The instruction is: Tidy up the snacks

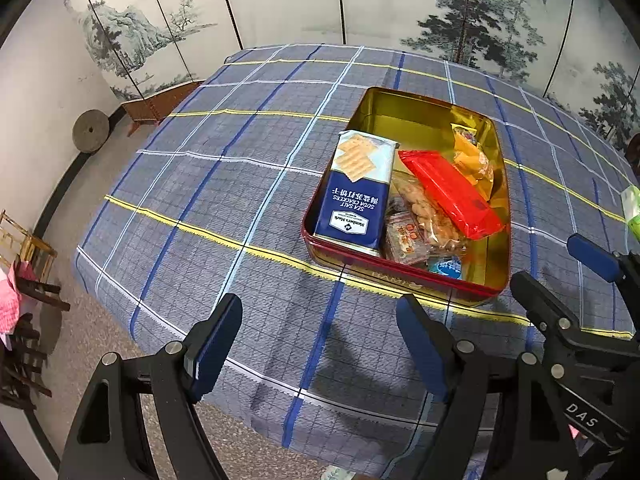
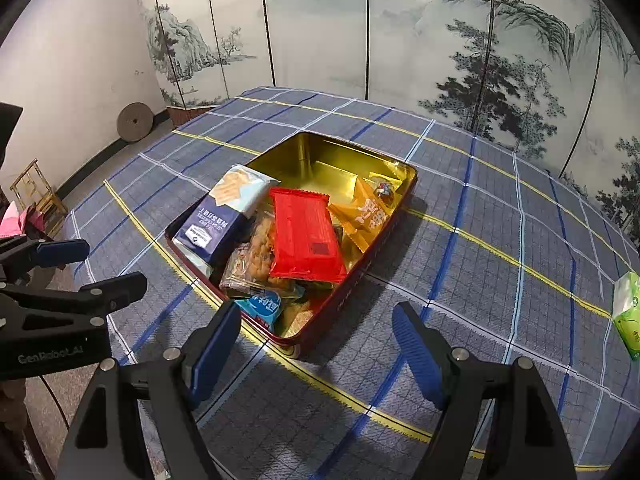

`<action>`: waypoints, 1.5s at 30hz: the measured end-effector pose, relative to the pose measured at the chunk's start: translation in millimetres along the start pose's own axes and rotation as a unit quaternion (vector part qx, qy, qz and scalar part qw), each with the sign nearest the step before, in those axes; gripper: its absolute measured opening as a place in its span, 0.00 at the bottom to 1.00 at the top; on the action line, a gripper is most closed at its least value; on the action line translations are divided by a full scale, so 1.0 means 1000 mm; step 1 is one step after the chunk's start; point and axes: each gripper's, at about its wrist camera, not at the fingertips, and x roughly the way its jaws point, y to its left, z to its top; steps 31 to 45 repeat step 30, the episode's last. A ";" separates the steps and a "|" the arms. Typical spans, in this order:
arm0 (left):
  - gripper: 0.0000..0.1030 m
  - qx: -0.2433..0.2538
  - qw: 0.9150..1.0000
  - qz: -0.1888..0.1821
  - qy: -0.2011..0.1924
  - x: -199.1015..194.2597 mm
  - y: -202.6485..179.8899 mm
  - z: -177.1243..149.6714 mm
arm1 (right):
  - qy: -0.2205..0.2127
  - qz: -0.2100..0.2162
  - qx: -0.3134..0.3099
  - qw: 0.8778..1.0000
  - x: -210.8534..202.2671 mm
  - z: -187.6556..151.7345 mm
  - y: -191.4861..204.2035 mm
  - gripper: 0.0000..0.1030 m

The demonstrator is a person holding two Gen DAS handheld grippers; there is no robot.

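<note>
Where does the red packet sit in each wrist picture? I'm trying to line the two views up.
Left wrist: the red packet lies right of centre, inside the tin, slanting toward lower right.
Right wrist: red packet lies near centre, inside the tin.
Shared landmark: the blue cracker pack lies to its left in both.

place: home room | signs: ink-painted folding screen [image 2: 320, 40], plaid-clothed table [image 2: 480, 240], millstone [image 2: 135, 122] by wall
</note>
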 end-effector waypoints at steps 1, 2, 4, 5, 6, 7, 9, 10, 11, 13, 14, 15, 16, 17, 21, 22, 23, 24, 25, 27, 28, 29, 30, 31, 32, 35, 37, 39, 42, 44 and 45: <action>0.74 0.001 1.000 0.000 0.000 -0.001 -0.001 0.000 | 0.000 0.000 0.000 1.000 0.000 0.000 0.000 0.78; 0.74 0.002 1.000 0.000 0.000 -0.001 -0.001 0.000 | 0.000 0.000 0.001 1.000 0.000 -0.001 0.000 0.78; 0.74 0.002 1.000 0.000 0.000 -0.001 -0.003 0.000 | 0.001 0.000 0.003 1.000 0.001 -0.002 -0.001 0.78; 0.74 0.003 1.000 0.000 0.000 -0.001 -0.003 0.000 | 0.001 0.000 0.003 1.000 0.001 -0.002 -0.001 0.78; 0.74 0.003 1.000 -0.001 0.001 -0.001 -0.004 0.001 | 0.002 0.000 0.004 1.000 0.002 -0.002 -0.002 0.78; 0.74 0.003 1.000 0.000 0.001 -0.001 -0.004 0.001 | 0.002 0.000 0.004 1.000 0.002 -0.002 -0.002 0.78; 0.74 0.003 1.000 0.000 0.001 -0.001 -0.005 0.000 | 0.003 0.000 0.004 1.000 0.002 -0.003 -0.002 0.78; 0.74 0.004 1.000 0.000 0.001 -0.001 -0.005 0.000 | 0.003 0.000 0.005 1.000 0.002 -0.003 -0.003 0.78; 0.74 0.004 1.000 0.000 0.001 -0.001 -0.005 0.000 | 0.003 0.000 0.006 1.000 0.002 -0.003 -0.003 0.78; 0.74 0.007 1.000 0.001 0.002 0.000 -0.007 0.000 | 0.005 -0.002 0.006 1.000 0.003 -0.004 -0.004 0.78; 0.74 0.007 1.000 0.000 0.003 0.000 -0.008 0.000 | 0.005 -0.001 0.007 1.000 0.004 -0.004 -0.004 0.78; 0.74 0.008 1.000 0.000 0.003 0.000 -0.009 0.000 | 0.006 -0.001 0.007 1.000 0.004 -0.004 -0.004 0.78; 0.74 0.008 1.000 0.000 0.003 0.001 -0.010 0.000 | 0.008 -0.001 0.007 1.000 0.005 -0.004 -0.005 0.78; 0.74 0.009 1.000 0.000 0.004 0.001 -0.011 0.000 | 0.008 -0.001 0.007 1.000 0.005 -0.005 -0.005 0.78; 0.74 0.011 1.000 -0.005 0.005 0.003 -0.013 0.001 | 0.012 0.001 0.008 1.000 0.008 -0.007 -0.005 0.78; 0.74 0.010 1.000 -0.004 0.004 0.003 -0.013 0.001 | 0.013 0.000 0.008 1.000 0.008 -0.007 -0.005 0.78; 0.74 0.010 1.000 -0.006 0.004 0.004 -0.012 0.001 | 0.013 0.000 0.008 1.000 0.008 -0.007 -0.005 0.78; 0.74 0.009 1.000 -0.009 0.004 0.004 -0.012 0.001 | 0.013 0.000 0.008 1.000 0.008 -0.007 -0.005 0.78; 0.74 0.008 1.000 -0.014 0.004 0.004 -0.011 0.001 | 0.013 0.000 0.008 1.000 0.008 -0.007 -0.005 0.78; 0.74 0.006 1.000 -0.020 0.003 0.005 -0.011 0.002 | 0.014 -0.001 0.010 1.000 0.008 -0.008 -0.005 0.78; 0.74 0.005 1.000 -0.020 0.004 0.005 -0.011 0.002 | 0.014 -0.001 0.010 1.000 0.009 -0.008 -0.005 0.78; 0.74 0.004 1.000 -0.020 0.004 0.005 -0.011 0.002 | 0.015 -0.001 0.010 1.000 0.009 -0.009 -0.005 0.78; 0.74 0.005 1.000 -0.020 0.005 0.006 -0.011 0.003 | 0.015 -0.001 0.010 1.000 0.010 -0.009 -0.005 0.78; 0.74 0.005 1.000 -0.020 0.005 0.006 -0.011 0.003 | 0.015 -0.001 0.010 1.000 0.010 -0.009 -0.005 0.78; 0.74 0.005 1.000 -0.020 0.005 0.006 -0.011 0.003 | 0.015 -0.001 0.010 1.000 0.010 -0.009 -0.005 0.78; 0.74 0.005 1.000 -0.020 0.005 0.006 -0.011 0.003 | 0.015 -0.001 0.010 1.000 0.010 -0.009 -0.005 0.78; 0.74 0.005 1.000 -0.020 0.005 0.006 -0.011 0.003 | 0.015 -0.001 0.010 1.000 0.010 -0.009 -0.005 0.78; 0.74 0.005 1.000 -0.020 0.005 0.006 -0.011 0.003 | 0.015 -0.001 0.010 1.000 0.010 -0.009 -0.005 0.78; 0.74 0.005 1.000 -0.020 0.005 0.006 -0.011 0.003 | 0.015 -0.001 0.010 1.000 0.010 -0.009 -0.005 0.78; 0.74 0.005 1.000 -0.020 0.005 0.006 -0.011 0.003 | 0.015 -0.001 0.010 1.000 0.010 -0.009 -0.005 0.78; 0.74 0.005 1.000 -0.020 0.005 0.006 -0.011 0.003 | 0.015 -0.001 0.010 1.000 0.010 -0.009 -0.005 0.78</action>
